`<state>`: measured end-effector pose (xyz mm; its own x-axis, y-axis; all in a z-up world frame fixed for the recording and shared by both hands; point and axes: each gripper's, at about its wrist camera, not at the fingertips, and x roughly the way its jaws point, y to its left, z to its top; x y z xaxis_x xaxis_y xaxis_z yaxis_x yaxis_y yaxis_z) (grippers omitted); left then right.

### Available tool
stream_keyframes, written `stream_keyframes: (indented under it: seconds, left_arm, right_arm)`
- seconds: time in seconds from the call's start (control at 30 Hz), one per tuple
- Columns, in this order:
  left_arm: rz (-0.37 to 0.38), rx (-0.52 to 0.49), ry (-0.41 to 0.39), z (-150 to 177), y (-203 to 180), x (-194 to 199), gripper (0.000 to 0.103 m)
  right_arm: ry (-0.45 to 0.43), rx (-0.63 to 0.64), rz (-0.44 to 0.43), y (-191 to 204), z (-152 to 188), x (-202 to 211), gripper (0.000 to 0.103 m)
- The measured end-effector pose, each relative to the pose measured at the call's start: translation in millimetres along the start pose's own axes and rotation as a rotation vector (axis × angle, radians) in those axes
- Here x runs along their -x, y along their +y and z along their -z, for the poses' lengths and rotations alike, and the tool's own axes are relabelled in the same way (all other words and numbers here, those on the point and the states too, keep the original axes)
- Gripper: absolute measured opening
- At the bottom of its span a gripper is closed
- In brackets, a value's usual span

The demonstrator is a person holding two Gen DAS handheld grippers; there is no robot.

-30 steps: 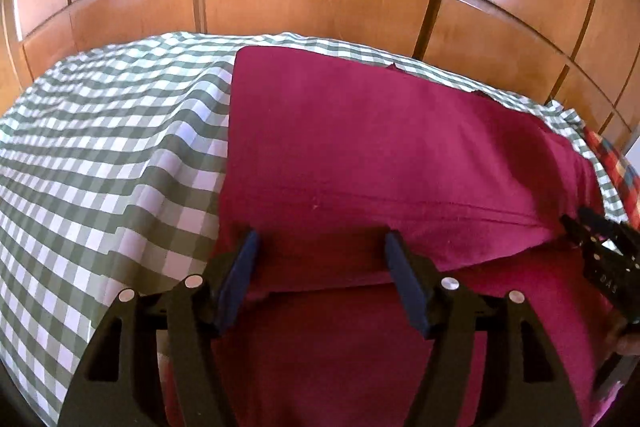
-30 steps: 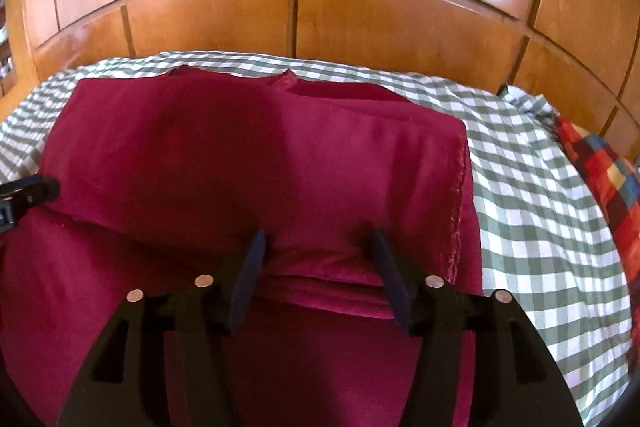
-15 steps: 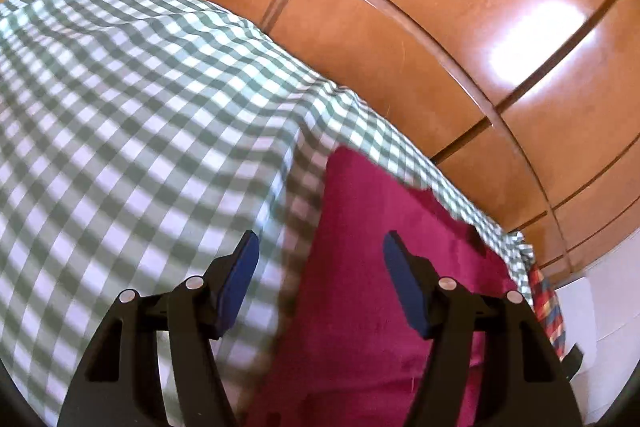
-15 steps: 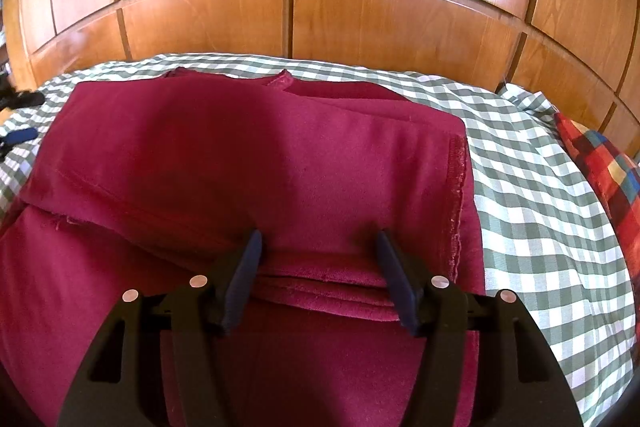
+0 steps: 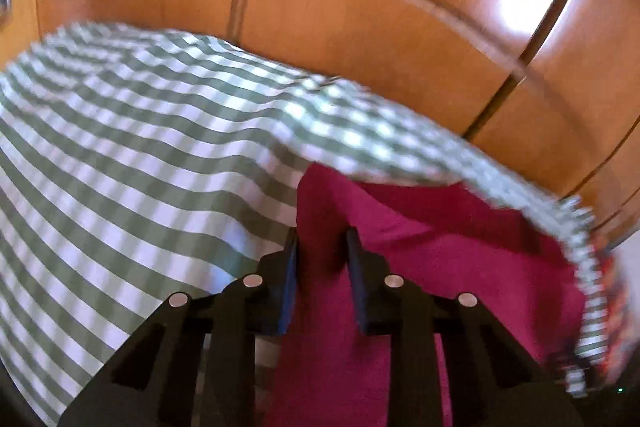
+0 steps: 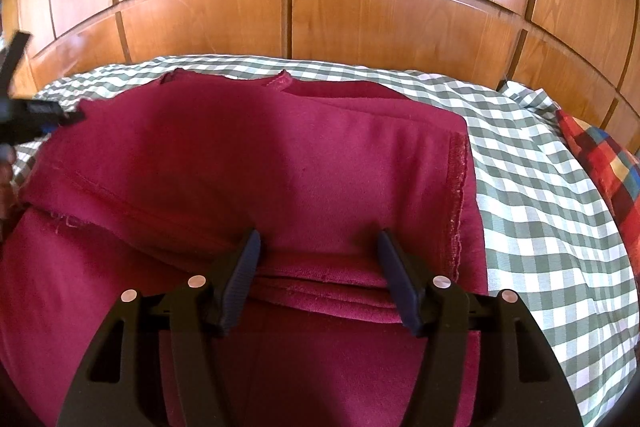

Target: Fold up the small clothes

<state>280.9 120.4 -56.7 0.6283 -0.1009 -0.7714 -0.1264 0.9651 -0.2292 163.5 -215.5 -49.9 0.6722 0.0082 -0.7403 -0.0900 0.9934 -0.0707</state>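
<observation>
A dark red garment (image 6: pixel 256 163) lies partly folded on a green-and-white checked cloth (image 6: pixel 532 187). My right gripper (image 6: pixel 318 247) is open over the folded near edge, its fingers astride the layers. My left gripper (image 5: pixel 322 239) has its fingers narrowed around the garment's left edge (image 5: pixel 320 211); that view is blurred. The left gripper also shows at the left edge of the right wrist view (image 6: pixel 36 115), beside the garment's far left corner.
Wooden panelled wardrobe doors (image 6: pixel 288 19) stand close behind the surface. A red, multicoloured checked cloth (image 6: pixel 600 163) lies at the right. The checked cloth (image 5: pixel 120 167) stretches wide to the left of the garment.
My left gripper swung away from the garment's front fold to its left edge and its fingers narrowed onto the cloth. My right gripper stayed open at the near fold.
</observation>
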Motion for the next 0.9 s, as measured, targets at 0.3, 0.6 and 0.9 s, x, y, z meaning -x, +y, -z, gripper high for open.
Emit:
stream_keyframes:
  seconds: [0.3, 0.6, 0.9]
  left_arm:
    - [-0.181, -0.072, -0.022, 4, -10, -3, 0.041]
    - [-0.147, -0.177, -0.028, 63, -29, 48, 0.047]
    - [-0.131, -0.082, 0.003, 67, -7, 42, 0.063]
  right_arm:
    - [0.000, -0.003, 0.001, 0, 0, 0, 0.061]
    - [0.000, 0.001, 0.004, 0, 0, 0, 0.061]
    - [0.000, -0.001, 0.006, 0, 0, -1, 0.061]
